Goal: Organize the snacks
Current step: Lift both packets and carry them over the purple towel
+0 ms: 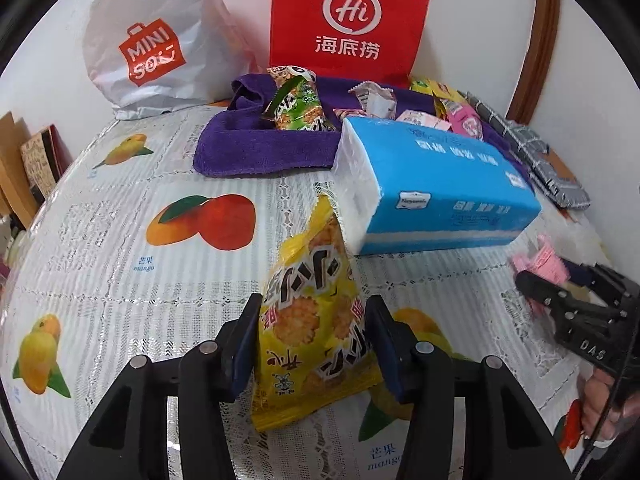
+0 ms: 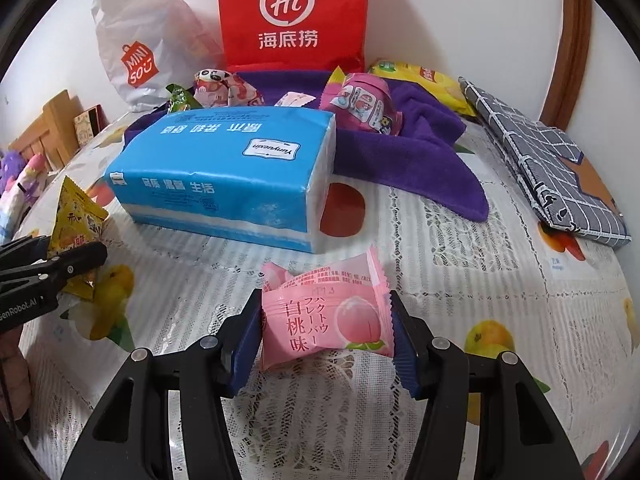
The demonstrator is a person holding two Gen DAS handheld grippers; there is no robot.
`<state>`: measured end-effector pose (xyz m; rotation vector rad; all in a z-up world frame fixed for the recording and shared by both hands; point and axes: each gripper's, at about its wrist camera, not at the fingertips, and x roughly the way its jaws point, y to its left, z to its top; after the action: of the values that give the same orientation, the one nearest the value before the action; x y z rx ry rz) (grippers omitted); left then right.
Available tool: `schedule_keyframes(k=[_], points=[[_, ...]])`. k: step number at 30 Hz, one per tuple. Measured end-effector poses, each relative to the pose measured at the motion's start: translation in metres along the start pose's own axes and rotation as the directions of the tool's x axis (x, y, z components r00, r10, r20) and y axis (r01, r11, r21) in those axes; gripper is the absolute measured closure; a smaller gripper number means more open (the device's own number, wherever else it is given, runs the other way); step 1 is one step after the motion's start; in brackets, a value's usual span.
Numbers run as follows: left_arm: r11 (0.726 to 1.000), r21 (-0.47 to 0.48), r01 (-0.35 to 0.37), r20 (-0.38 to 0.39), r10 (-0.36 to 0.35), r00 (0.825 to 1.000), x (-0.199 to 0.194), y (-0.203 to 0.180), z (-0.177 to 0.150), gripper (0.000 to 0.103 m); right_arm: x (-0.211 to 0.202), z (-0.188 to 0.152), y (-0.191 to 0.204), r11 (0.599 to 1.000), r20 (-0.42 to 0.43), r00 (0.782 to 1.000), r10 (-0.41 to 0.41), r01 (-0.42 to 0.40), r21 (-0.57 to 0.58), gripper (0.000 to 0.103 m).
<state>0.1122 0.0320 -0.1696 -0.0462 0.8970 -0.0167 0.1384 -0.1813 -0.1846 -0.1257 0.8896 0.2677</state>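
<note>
Holding a yellow cracker packet (image 1: 308,328) in our left gripper (image 1: 312,344) and a pink peach sweet (image 2: 326,322) in our right gripper (image 2: 326,334), fingers closed on each above the tabletop (image 2: 460,280), we judged steady, gentle squeezing safest.

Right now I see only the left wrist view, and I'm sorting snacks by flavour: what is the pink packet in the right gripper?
Observer: A white-peach packet with its peach picture facing the camera, clamped in the right gripper.
Operator: And what is behind the green packet?
Observer: A panda-print packet, lying on the purple towel in front of the red Haidilao bag.
</note>
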Motion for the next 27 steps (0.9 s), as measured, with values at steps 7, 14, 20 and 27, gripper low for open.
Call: schedule_keyframes(k=[7,14,20,27], points=[[0.999,0.019,0.042,0.004,-0.042,0.999,-0.002,-0.001,-0.001,0.057,0.001,0.001,-0.002,1.000,0.000,1.000,-0.011,0.011,0.011,0.046],[0.999,-0.008,0.053,0.013,-0.053,0.999,-0.008,0.003,-0.002,0.059,0.000,0.001,-0.006,0.999,0.007,1.000,0.004,-0.005,0.039,0.046],[0.997,-0.040,0.069,0.024,-0.068,0.997,-0.022,0.008,0.003,0.060,-0.004,0.000,-0.003,1.000,0.022,1.000,0.002,-0.003,0.030,0.046],[0.993,-0.065,0.098,0.023,-0.097,0.995,-0.047,0.014,0.020,0.060,-0.015,0.003,-0.004,0.997,0.015,0.998,0.055,-0.056,0.056,0.046]])
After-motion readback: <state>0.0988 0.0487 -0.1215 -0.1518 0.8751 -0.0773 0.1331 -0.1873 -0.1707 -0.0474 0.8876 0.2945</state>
